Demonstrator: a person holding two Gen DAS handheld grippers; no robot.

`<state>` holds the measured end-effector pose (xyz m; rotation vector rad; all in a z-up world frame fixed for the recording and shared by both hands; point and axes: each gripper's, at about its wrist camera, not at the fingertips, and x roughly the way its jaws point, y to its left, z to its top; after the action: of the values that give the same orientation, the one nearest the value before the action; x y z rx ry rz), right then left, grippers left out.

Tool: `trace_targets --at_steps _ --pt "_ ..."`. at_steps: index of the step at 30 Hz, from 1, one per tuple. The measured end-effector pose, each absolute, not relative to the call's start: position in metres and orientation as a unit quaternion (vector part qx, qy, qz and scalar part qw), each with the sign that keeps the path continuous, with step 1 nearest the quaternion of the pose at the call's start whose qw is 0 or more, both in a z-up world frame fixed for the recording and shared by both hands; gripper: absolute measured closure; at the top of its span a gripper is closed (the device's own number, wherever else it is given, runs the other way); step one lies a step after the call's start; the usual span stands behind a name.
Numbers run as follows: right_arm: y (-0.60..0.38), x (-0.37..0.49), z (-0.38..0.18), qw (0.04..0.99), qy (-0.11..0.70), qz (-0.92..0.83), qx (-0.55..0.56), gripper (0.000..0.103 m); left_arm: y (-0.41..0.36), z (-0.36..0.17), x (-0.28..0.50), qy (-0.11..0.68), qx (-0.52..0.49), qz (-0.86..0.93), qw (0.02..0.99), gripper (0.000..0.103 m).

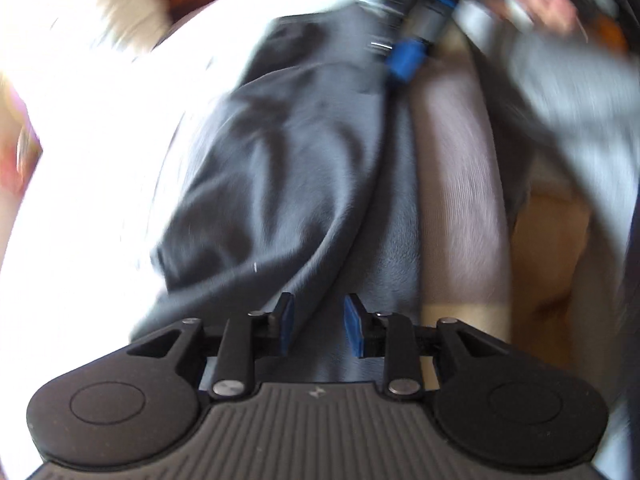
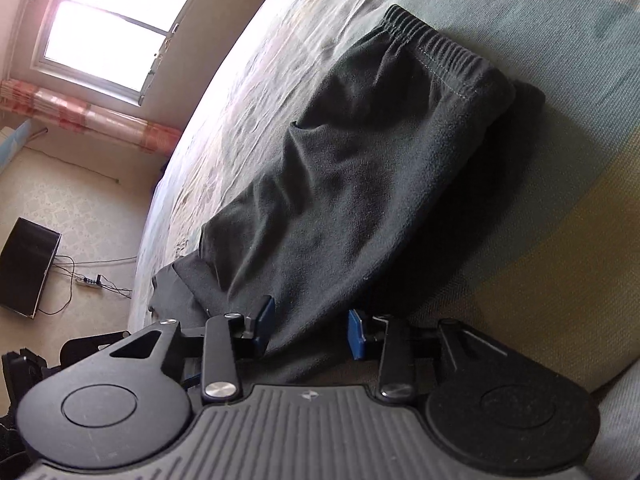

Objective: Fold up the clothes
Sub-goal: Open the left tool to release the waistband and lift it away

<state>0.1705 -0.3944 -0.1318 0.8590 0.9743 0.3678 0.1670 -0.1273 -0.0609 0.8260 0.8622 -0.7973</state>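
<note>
Your dark grey fleece shorts with the elastic waistband (image 2: 352, 152) are lying folded on the pastel-striped bed sheet (image 2: 560, 200). Left tool (image 1: 319, 328) and right tool (image 2: 312, 330) both have jaws apart, not pinching the cloth.

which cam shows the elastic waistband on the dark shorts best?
Right wrist view. The waistband is sharp there, its gathered ribbing and stitch line lying at the far end of the dark shorts on the bed. The left wrist view is motion-blurred: only rumpled dark cloth shows, and no waistband can be made out.
</note>
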Motion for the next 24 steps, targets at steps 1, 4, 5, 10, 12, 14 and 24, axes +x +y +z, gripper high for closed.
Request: trace_targets --at_steps 1,4,5,10,12,14,24 --pt "-0.394 0.168 -0.128 0.785 0.456 0.170 0.383 0.061 -0.120 -0.056 0.169 0.414 0.339 -0.356 0.766 0.060" --pt "-0.387 0.161 -0.114 0.803 0.465 0.172 0.331 0.055 -0.092 -0.049 0.176 0.457 0.210 -0.337 0.796 0.040" --pt "-0.384 0.158 -0.110 0.810 0.467 0.173 0.310 0.053 -0.082 -0.047 0.179 0.470 0.165 -0.330 0.802 0.037" --pt "-0.366 0.147 -0.090 0.830 0.465 0.187 0.245 0.047 -0.038 -0.055 0.187 0.484 0.008 -0.281 0.829 0.029" --pt "-0.360 0.144 -0.084 0.833 0.461 0.194 0.236 0.045 -0.021 -0.061 0.191 0.485 -0.057 -0.265 0.831 0.028" --pt "-0.355 0.143 -0.078 0.835 0.457 0.201 0.229 0.043 -0.004 -0.067 0.192 0.479 -0.109 -0.249 0.835 0.027" --pt "-0.348 0.136 -0.060 0.845 0.449 0.210 0.200 0.043 0.114 -0.076 0.206 0.397 -0.313 -0.121 0.855 0.027"
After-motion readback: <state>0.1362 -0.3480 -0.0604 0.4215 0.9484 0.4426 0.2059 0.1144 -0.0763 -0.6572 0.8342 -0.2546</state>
